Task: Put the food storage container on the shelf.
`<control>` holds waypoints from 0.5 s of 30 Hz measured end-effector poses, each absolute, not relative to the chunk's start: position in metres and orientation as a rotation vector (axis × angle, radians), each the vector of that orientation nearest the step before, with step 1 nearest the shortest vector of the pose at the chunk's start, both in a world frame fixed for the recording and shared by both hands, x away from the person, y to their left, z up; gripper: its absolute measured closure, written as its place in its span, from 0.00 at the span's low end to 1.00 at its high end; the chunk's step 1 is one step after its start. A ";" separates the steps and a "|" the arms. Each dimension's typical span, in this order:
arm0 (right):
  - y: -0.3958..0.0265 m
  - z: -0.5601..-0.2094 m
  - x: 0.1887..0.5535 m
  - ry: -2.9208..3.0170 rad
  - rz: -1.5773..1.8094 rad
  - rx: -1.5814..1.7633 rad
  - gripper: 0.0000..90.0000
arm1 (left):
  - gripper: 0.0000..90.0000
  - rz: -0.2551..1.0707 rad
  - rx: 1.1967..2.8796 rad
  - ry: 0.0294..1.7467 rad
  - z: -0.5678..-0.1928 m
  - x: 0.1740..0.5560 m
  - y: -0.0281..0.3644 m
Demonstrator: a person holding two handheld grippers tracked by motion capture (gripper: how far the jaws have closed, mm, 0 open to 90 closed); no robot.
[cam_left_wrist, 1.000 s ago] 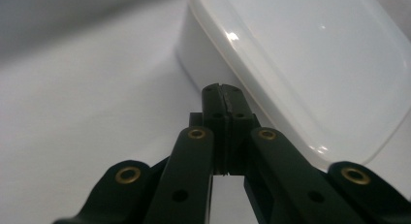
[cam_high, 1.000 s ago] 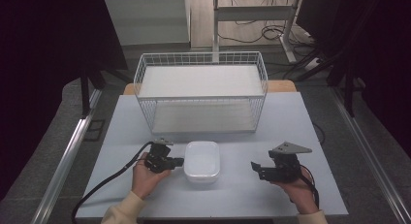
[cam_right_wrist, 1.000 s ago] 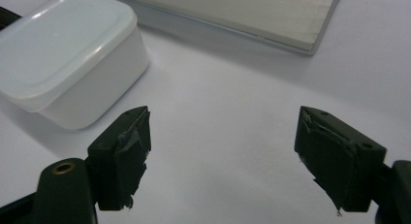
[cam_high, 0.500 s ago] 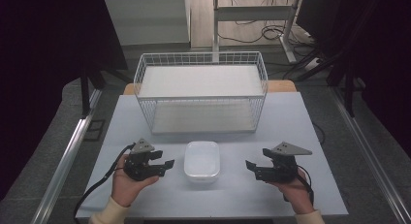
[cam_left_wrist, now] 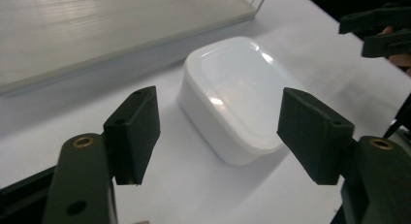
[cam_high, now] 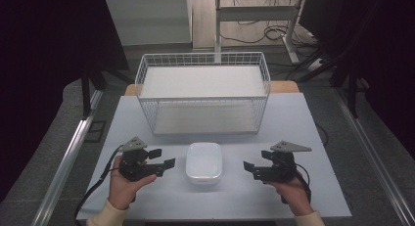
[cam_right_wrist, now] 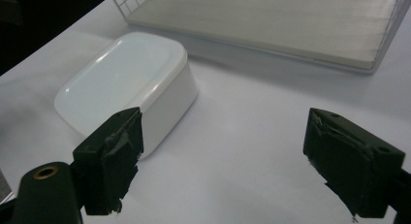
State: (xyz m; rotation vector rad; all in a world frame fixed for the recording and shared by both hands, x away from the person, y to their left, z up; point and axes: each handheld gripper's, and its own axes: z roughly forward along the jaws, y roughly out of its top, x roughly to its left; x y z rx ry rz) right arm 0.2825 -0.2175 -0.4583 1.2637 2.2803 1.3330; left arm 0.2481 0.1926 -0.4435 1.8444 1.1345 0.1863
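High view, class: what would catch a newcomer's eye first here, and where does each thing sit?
A white lidded box lies on the table near its front edge, midway between two open black tongs, the left tongs and the right tongs, neither touching it. Behind the box stands a large white wire basket with a pale board across it.

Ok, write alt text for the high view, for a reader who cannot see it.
A white lidded plastic container sits on a pale table, between two hand-held claws with open jaws that point at it without touching: the left claw and the right claw. Behind the container stands a white wire basket, with dark floor and cables beyond.
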 end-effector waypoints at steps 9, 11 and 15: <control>-0.188 -0.442 0.299 2.293 1.362 1.367 0.23 | 0.34 0.057 1.807 1.169 -0.442 0.266 0.184; -0.184 -0.441 0.300 2.301 1.365 1.365 0.24 | 0.35 0.033 1.811 1.188 -0.446 0.272 0.181; -0.168 -0.446 0.302 2.332 1.412 1.355 0.29 | 0.35 -0.020 1.791 1.205 -0.453 0.281 0.176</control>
